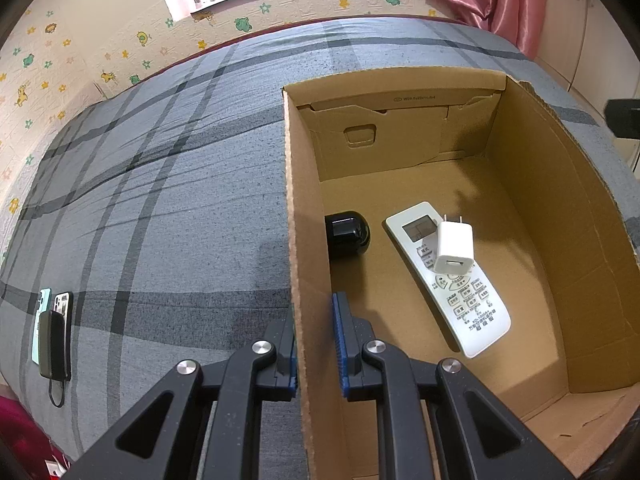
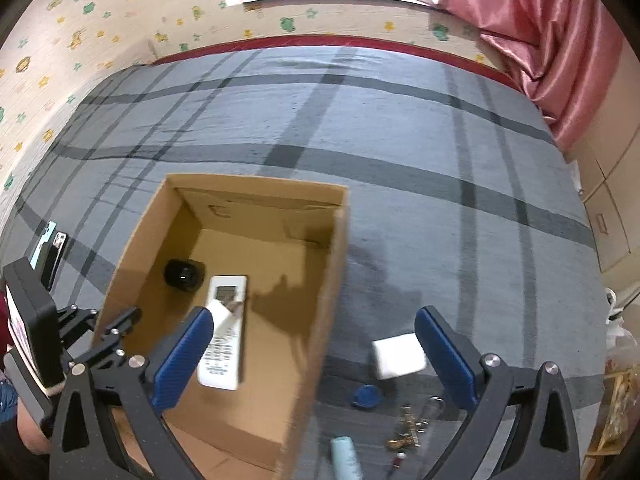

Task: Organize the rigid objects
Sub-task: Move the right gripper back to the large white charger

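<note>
Far left of the bed: two phones lie side by side on the grey plaid bedspread, one mint green, one dark, with a black power bank resting on top of them and its cord trailing toward the camera.
Left tongs: the blue pads straddle the left wall of the cardboard box, one pad outside and one inside; the outer pad is against the cardboard, while a narrow gap shows at the inner pad, so whether it is truly clamped I cannot tell.
Box: open-topped, sitting on the bedspread, its long side running away from the camera.
Box contents, left: a black rounded object lies on the floor of the box, just beside the left wall.
Box contents, middle: a white remote control lies flat, display end away from the camera.
Box contents, on the remote: a white charger plug rests on the remote's upper half, prongs pointing away.
Right tongs: spread wide and holding nothing, left finger above the inside of the box, right finger over the bedspread.
Right of the box: a white block, blurred, lies on the bedspread near the right finger.
Near edge, right: a blue round item, a pale green cylinder and a bunch of keys lie close together.
</note>
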### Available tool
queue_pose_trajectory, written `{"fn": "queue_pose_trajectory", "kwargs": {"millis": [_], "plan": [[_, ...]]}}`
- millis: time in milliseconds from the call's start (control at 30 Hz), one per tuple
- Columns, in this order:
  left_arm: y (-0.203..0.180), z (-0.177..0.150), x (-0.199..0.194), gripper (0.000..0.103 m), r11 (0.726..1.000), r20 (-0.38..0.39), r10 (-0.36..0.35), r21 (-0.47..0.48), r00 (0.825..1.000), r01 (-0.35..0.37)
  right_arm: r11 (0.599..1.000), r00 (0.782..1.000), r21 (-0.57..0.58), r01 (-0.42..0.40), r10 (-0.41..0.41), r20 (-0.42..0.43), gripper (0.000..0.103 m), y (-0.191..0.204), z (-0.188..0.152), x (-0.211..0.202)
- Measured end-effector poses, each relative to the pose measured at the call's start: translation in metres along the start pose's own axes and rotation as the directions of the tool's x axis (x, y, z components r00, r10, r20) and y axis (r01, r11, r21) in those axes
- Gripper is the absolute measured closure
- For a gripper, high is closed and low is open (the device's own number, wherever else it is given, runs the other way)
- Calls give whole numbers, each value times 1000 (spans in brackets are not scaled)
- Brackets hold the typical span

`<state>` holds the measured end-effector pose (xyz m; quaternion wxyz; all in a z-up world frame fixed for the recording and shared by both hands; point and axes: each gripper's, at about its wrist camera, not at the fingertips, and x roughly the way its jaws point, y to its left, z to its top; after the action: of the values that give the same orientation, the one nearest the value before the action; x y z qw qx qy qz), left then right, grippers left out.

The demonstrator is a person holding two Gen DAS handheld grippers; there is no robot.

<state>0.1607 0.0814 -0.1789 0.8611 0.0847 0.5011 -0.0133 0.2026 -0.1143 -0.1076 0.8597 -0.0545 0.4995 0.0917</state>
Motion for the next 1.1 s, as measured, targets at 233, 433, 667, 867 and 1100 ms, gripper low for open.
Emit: {"fn": "queue_pose_trajectory", "kwargs": {"millis": [233,433,667,867,1100], "plan": [[0,0,0,88,1000,0,-1,-1,1000,1,998,999,42,42,-42,-1,0,-35,-11,-3],[0,0,0,88,1000,0,-1,-1,1000,1,996,999,70,52,-51,-6,0,-57,-25,5],[-1,0,0,88,1000,-1,4,3,1000,-4,994,998,96,58,-57,-9,0,-76,-44,22],[-2,0,0,88,1000,0,8,4,1000,-8,992,999,118,48,-45,-25,0,-85,-57,36],[-2,0,0,88,1000,-1,13,6,1000,-13,991,998,124,48,-44,-35,0,-87,-62,46]]}}
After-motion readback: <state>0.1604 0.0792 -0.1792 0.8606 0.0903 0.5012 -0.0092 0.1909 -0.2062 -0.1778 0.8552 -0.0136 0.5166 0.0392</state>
